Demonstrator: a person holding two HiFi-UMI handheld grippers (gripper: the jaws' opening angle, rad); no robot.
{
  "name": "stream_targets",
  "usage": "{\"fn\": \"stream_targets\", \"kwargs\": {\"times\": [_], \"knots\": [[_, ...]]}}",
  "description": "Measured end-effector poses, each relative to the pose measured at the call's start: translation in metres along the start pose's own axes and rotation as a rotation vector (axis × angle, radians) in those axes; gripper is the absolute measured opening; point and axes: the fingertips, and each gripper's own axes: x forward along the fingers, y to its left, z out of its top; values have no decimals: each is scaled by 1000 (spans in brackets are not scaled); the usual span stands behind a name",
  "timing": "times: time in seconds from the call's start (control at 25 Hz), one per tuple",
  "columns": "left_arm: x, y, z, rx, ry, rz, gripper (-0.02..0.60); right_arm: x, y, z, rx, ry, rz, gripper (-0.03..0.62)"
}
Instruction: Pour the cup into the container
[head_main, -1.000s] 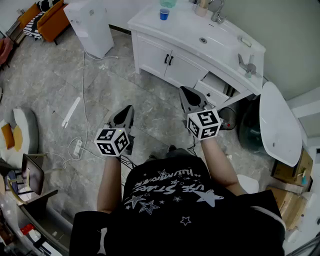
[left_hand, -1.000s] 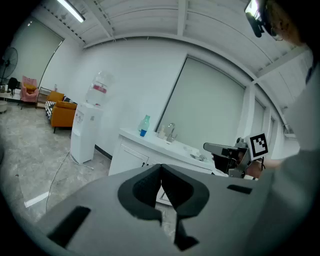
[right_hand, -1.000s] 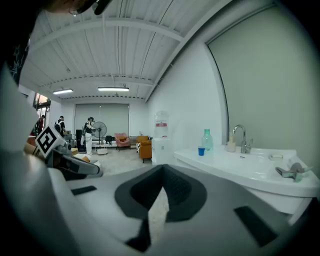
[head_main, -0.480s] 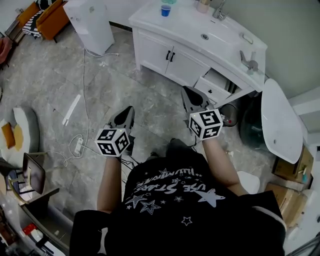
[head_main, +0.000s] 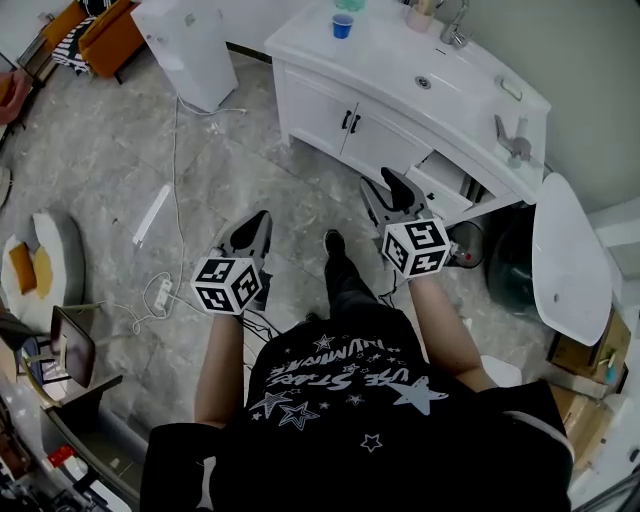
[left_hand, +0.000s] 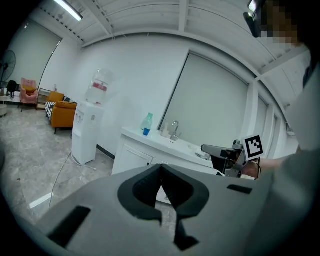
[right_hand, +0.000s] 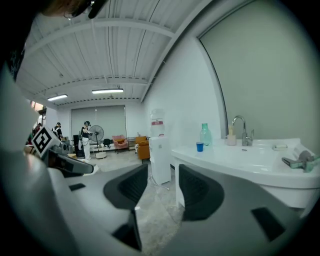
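Observation:
A small blue cup (head_main: 342, 27) stands on the far left end of the white vanity counter (head_main: 385, 60), beside a green bottle (head_main: 349, 4). The basin (head_main: 423, 82) with its faucet (head_main: 455, 28) lies further right. Both grippers hover over the floor, well short of the vanity. My left gripper (head_main: 260, 218) is shut and empty, its jaws meeting tip to tip (left_hand: 161, 167). My right gripper (head_main: 388, 182) is opening, nothing between its jaws (right_hand: 163, 182). Both gripper views show the cup (left_hand: 146, 132) (right_hand: 199, 146) far ahead.
A white water dispenser (head_main: 185, 45) stands left of the vanity, with a cable (head_main: 176, 150) trailing over the floor. One vanity drawer (head_main: 455, 178) hangs open. A dark water jug (head_main: 510, 265) and a white oval lid (head_main: 568, 258) sit to the right. An orange armchair (head_main: 95, 35) is far left.
The vanity has slid down and right in the head view as the person steps toward it. A shoe now shows between the grippers, which keep their places.

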Motion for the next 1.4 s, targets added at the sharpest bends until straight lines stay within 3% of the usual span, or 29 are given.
{"fn": "stream_targets", "kwargs": {"times": [0.56,1.08,1.4], "knots": [[114,48,73,5,-29,90,11,132,-105,39,34,-10,37,414],[218,69,130,24,-56,145,11,224,-191,63,43,3,72,443],[248,82,148,14,-68,186,11,259,-217,62,40,48,97,443]]}}
